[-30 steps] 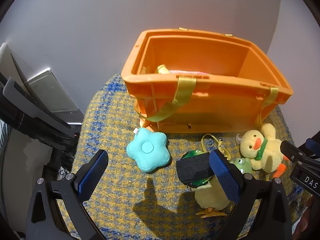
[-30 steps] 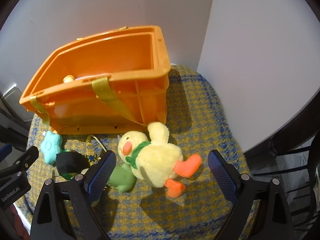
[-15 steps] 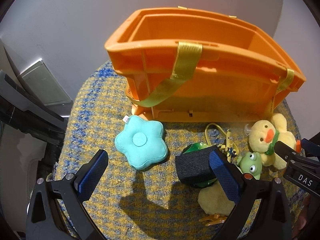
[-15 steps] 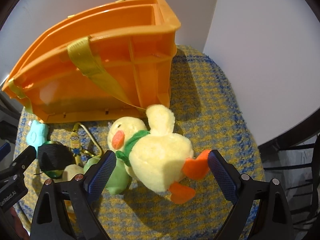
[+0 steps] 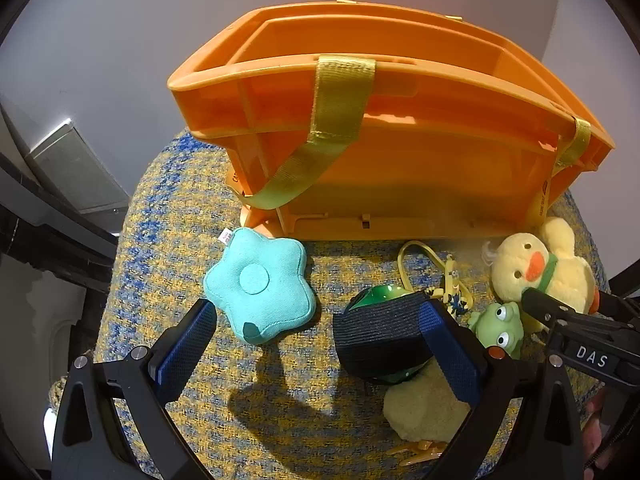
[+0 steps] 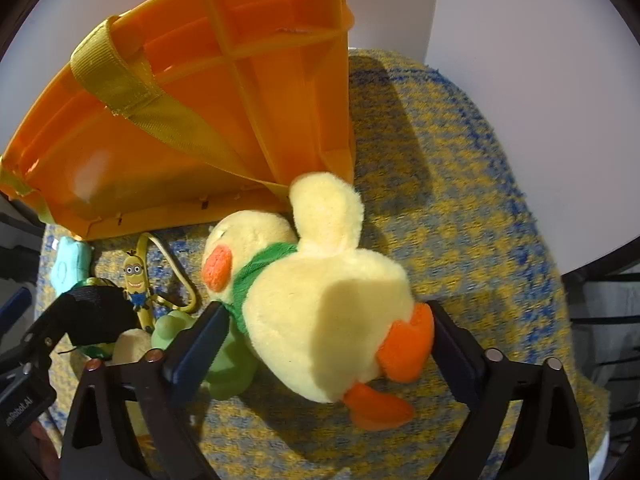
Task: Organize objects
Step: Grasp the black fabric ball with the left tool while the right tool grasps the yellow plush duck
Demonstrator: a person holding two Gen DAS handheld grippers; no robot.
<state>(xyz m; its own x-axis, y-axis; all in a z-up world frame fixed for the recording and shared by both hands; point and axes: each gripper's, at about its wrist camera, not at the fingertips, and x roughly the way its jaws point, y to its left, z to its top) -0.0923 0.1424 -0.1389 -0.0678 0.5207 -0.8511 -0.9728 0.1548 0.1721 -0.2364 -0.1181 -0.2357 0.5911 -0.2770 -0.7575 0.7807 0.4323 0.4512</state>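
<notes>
Not much looks sorted yet, judging by what's still lying out on the woven surface (image 5: 168,240) in front of the orange crate (image 5: 400,168). Going left to right: the teal star cushion (image 5: 260,288) is seen just ahead of the left hand-held gripper (image 5: 316,344), whose jaws are spread wide with nothing pinched. Next come a black-wrapped green thing (image 5: 380,332) by its right finger, a minion keychain (image 6: 136,280) and a green frog (image 5: 500,330). The yellow duck plush (image 6: 320,304) is straddled by the right hand-held gripper (image 6: 326,344), jaws apart, not visibly pressed in. The duck's long axis is laid diagonally, head pointed away-left toward the crate, orange feet nearest the right finger.
</notes>
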